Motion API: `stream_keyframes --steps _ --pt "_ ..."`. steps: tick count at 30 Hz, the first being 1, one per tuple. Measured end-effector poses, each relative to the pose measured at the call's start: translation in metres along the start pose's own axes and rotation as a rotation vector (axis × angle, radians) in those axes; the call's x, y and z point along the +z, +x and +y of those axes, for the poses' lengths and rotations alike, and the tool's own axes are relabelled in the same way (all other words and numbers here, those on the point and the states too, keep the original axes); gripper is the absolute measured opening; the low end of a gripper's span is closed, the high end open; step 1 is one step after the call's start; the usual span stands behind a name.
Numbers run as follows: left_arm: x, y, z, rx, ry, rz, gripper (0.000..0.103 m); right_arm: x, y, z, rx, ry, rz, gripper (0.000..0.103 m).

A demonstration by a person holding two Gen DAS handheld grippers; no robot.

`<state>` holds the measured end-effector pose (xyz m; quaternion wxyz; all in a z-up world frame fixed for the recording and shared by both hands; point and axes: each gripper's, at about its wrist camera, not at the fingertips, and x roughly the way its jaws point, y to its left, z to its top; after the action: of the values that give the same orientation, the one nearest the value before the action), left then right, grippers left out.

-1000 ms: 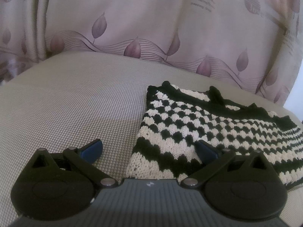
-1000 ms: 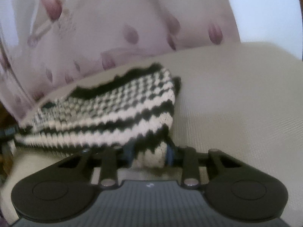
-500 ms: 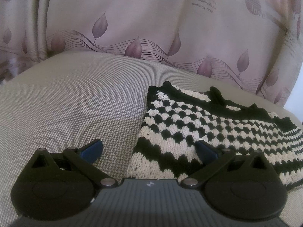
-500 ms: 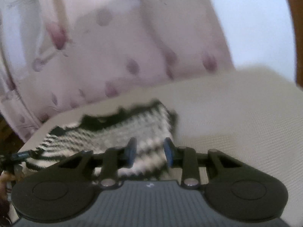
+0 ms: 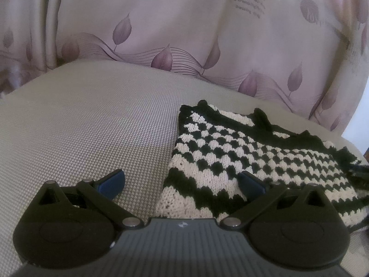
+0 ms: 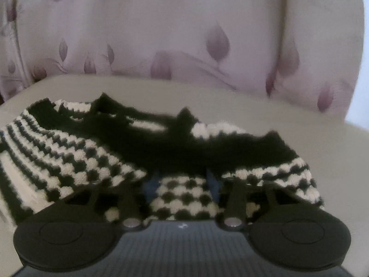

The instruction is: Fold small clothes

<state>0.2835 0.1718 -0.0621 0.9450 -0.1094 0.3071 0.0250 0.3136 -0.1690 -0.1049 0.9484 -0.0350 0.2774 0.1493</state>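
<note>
A small black-and-white knitted garment (image 5: pixel 242 157) lies on a beige woven cushion (image 5: pixel 92 127). My left gripper (image 5: pixel 182 182) is open, low over the garment's near left corner, one blue fingertip (image 5: pixel 110 182) over bare cushion and the other on the knit. In the right wrist view the garment (image 6: pixel 80 161) fills the middle, with its black edge toward the back. My right gripper (image 6: pixel 183 184) is partly open, with knit fabric between the blue pads; whether the pads pinch it is unclear.
A pink curtain with purple leaf prints (image 5: pixel 184 34) hangs right behind the cushion. Bare cushion stretches to the left of the garment in the left wrist view. The cushion's right edge (image 6: pixel 341 133) shows in the right wrist view.
My right gripper let go of the garment's edge, opened a little and swung to face the garment from its other side. My left gripper stayed still and open.
</note>
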Motion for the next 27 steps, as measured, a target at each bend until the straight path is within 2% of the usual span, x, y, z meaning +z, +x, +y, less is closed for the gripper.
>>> stream_keyframes --steps 3,6,10,13,16,19,24,25,27 --pt "0.003 -0.001 0.005 -0.049 -0.014 0.008 0.103 -0.008 -0.004 0.009 -0.052 -0.038 -0.04 0.054" --pt "0.01 0.0 0.011 -0.157 -0.016 0.033 0.103 -0.01 -0.007 0.018 -0.119 -0.078 -0.057 0.066" --pt "0.021 0.011 0.018 -0.192 0.009 0.069 0.103 -0.005 -0.002 0.012 -0.121 -0.047 -0.05 0.076" --pt "0.031 0.025 0.028 -0.261 0.0 0.101 0.103 -0.005 -0.003 0.012 -0.13 -0.048 -0.055 0.077" --pt "0.044 0.043 0.032 -0.393 0.045 0.164 0.101 -0.006 -0.002 0.014 -0.151 -0.055 -0.058 0.086" --pt "0.052 0.064 0.035 -0.501 0.062 0.186 0.1 -0.006 -0.003 0.012 -0.157 -0.043 -0.062 0.09" --pt "0.062 0.089 0.045 -0.641 -0.034 0.22 0.099 -0.007 -0.005 0.011 -0.157 -0.034 -0.072 0.094" --pt "0.064 0.093 0.048 -0.663 -0.059 0.231 0.094 -0.006 -0.005 0.011 -0.159 -0.033 -0.072 0.095" --pt "0.066 0.101 0.051 -0.681 -0.082 0.253 0.074 -0.006 -0.005 0.011 -0.163 -0.033 -0.074 0.097"
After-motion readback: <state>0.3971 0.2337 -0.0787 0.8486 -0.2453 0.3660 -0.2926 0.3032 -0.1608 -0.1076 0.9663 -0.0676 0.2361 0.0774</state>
